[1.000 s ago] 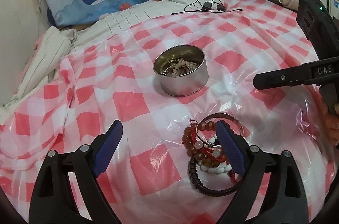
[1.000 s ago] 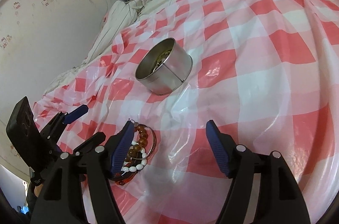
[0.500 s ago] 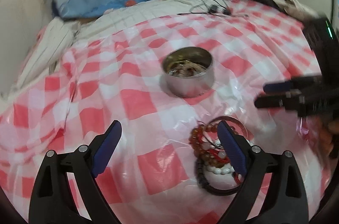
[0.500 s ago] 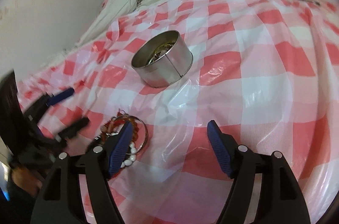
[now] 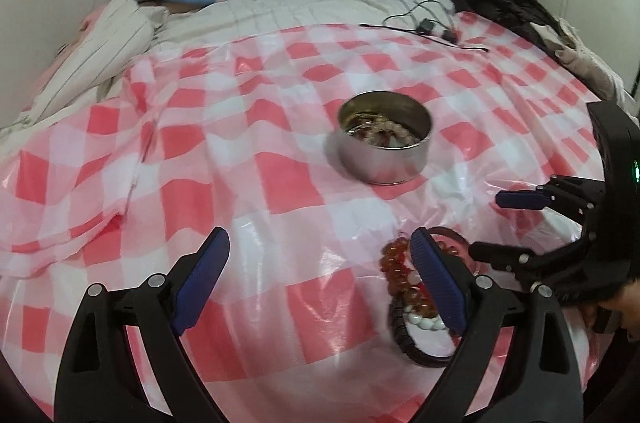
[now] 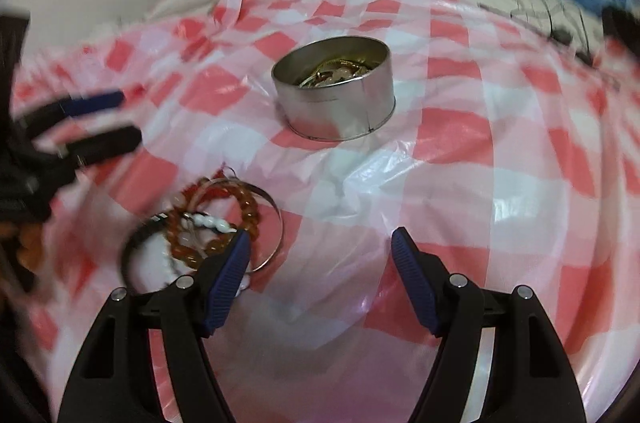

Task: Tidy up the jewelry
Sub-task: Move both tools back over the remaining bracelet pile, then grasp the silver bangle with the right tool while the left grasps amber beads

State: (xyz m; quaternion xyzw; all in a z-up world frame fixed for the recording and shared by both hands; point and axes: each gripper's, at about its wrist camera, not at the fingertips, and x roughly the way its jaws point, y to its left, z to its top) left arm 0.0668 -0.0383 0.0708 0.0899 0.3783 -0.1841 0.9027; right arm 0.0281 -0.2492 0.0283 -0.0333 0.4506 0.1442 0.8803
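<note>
Both hand-held grippers now nearer the bracelet pile (image 6: 200,227), rolled, tilted steeply downward, jaws wide and empty.

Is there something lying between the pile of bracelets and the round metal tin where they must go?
Nothing visible. Between the pile of beaded bracelets and the round silver metal tin lies only bare, wrinkled red-and-white checked plastic sheet. Both the right tongs and the left tongs stand open near the pile, holding nothing.
</note>
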